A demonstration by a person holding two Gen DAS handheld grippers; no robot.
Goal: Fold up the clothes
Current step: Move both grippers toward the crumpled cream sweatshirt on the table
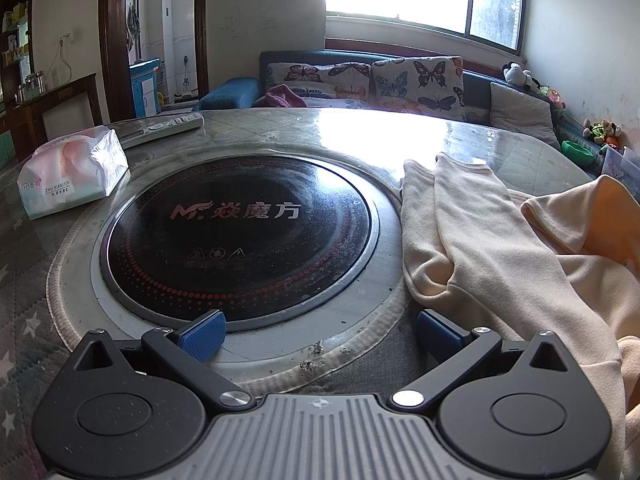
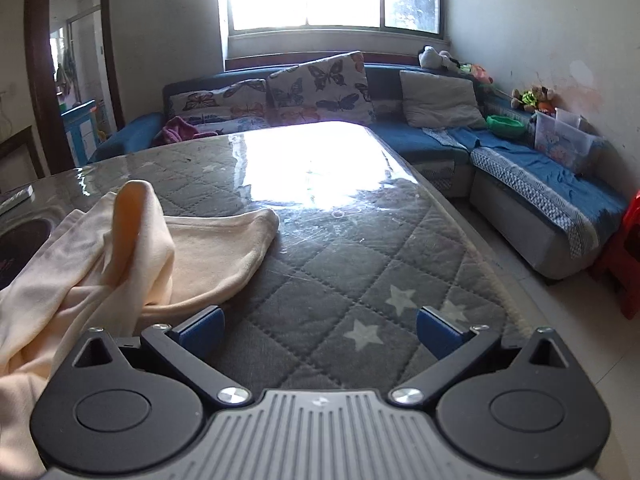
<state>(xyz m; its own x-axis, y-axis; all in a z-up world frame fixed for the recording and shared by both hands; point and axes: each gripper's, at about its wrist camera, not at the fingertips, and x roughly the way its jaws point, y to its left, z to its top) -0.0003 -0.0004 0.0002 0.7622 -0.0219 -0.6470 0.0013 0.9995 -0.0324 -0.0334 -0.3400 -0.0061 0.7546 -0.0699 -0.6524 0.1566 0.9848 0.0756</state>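
A cream-coloured garment (image 1: 500, 248) lies crumpled on the table, at the right of the left wrist view; it also shows at the left of the right wrist view (image 2: 132, 256), with one fold standing up. My left gripper (image 1: 320, 334) is open and empty, just above the table, with the garment beside its right finger. My right gripper (image 2: 320, 330) is open and empty over the quilted table cover, with the garment just left of its left finger.
A round black cooktop (image 1: 240, 236) is set in the table. A tissue pack (image 1: 72, 172) and a remote control (image 1: 164, 126) lie at the far left. A blue corner sofa (image 2: 520, 168) with cushions stands behind and to the right of the table.
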